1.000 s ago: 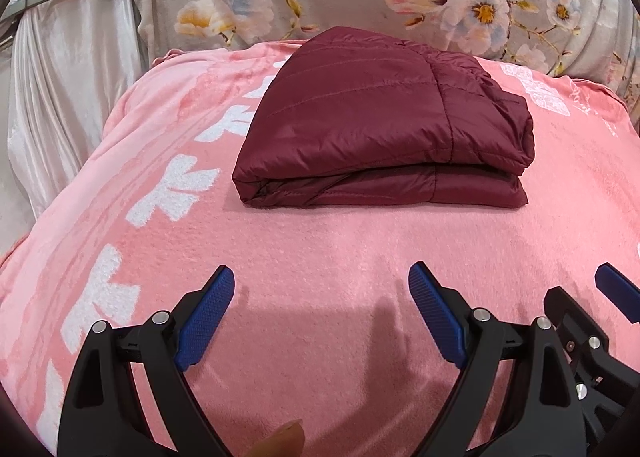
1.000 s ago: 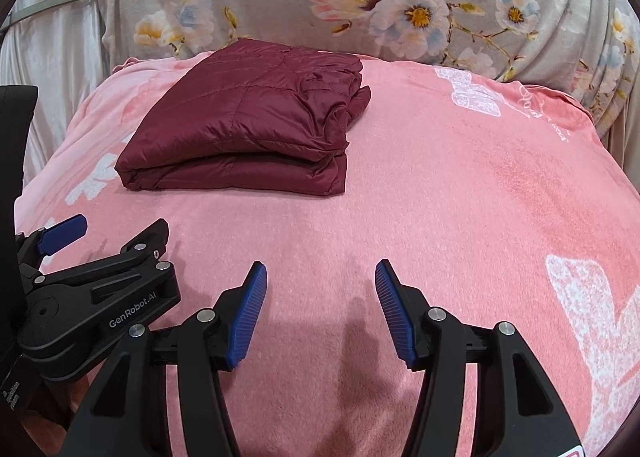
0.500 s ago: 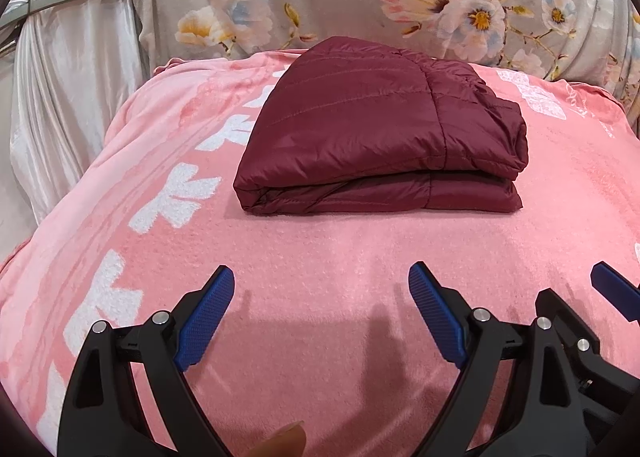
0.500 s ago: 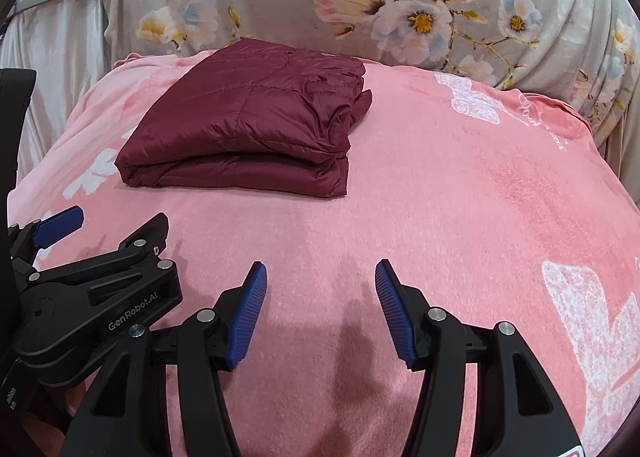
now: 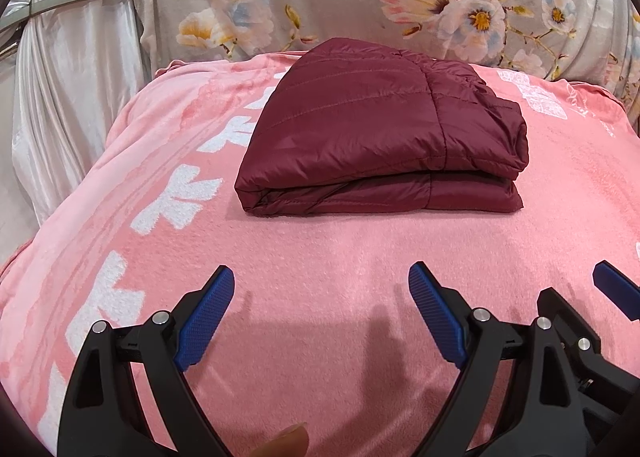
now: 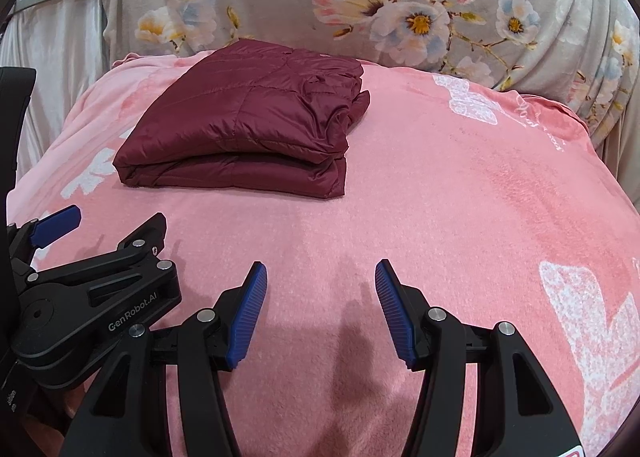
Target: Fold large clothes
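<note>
Jacket [image 5: 380,137] sits folded in a neat stack on the pink blanket [image 5: 320,257], toward the far end. Left gripper [image 5: 320,309] and right gripper [image 6: 320,309] both gaping, empty, backed slightly off since a second ago; fold looks finished.

Black plastic tongs [image 6: 320,309] with ribbed blue pads [image 6: 248,313], silver screws, white "GenRobot.AI" lettering.
</note>
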Demonstrator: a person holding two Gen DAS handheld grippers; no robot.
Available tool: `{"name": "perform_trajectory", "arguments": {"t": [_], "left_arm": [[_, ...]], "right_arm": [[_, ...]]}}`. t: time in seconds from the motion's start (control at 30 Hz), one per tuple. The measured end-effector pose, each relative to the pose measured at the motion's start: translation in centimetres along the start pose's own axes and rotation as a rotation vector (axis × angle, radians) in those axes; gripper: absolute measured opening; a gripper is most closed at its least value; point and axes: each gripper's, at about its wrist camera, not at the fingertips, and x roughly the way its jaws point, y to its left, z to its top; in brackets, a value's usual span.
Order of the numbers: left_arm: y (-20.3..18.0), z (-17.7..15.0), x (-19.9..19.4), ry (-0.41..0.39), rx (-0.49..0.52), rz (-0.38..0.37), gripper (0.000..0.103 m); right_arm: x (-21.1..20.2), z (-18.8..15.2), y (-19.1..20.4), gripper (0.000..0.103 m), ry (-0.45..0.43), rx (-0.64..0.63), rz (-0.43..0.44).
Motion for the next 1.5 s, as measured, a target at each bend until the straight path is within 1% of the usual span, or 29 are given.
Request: {"name": "perform_trajectory", "arguments": {"t": [1.5], "left_arm": [[0.03,-0.28,0.14,-0.010,0.011,0.013,0.086]], "right_arm": [[-0.04,-0.07,-0.36,0.055,-0.002,-0.004,-0.001]]}}
